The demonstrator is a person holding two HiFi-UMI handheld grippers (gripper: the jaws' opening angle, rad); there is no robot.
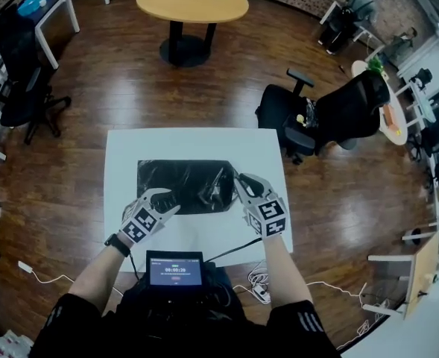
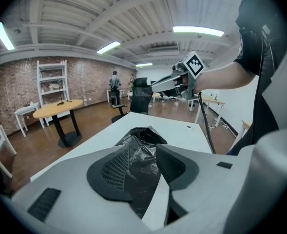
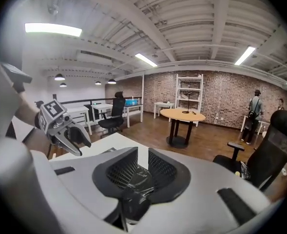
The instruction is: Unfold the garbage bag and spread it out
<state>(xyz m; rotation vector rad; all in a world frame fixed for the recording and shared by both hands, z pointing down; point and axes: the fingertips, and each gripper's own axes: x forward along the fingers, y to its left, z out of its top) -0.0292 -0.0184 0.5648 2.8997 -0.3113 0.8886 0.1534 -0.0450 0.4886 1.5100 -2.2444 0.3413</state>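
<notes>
A black garbage bag (image 1: 185,181) lies partly folded on the white table (image 1: 197,144) in the head view. My left gripper (image 1: 167,200) is at its near left edge and my right gripper (image 1: 243,181) at its right end, where the film is rumpled and raised. In the left gripper view the bag (image 2: 143,138) runs up from the table between the jaws of the left gripper (image 2: 141,162), which is shut on it. In the right gripper view a bunched piece of bag (image 3: 136,179) is pinched in the right gripper (image 3: 142,172). The left gripper (image 3: 80,143) also shows there.
A black office chair (image 1: 346,114) stands just past the table's right far corner. A round wooden table (image 1: 191,2) is further back, and another chair (image 1: 21,73) stands at the left. A small screen (image 1: 174,269) hangs at my chest, with cables (image 1: 260,286) on the floor.
</notes>
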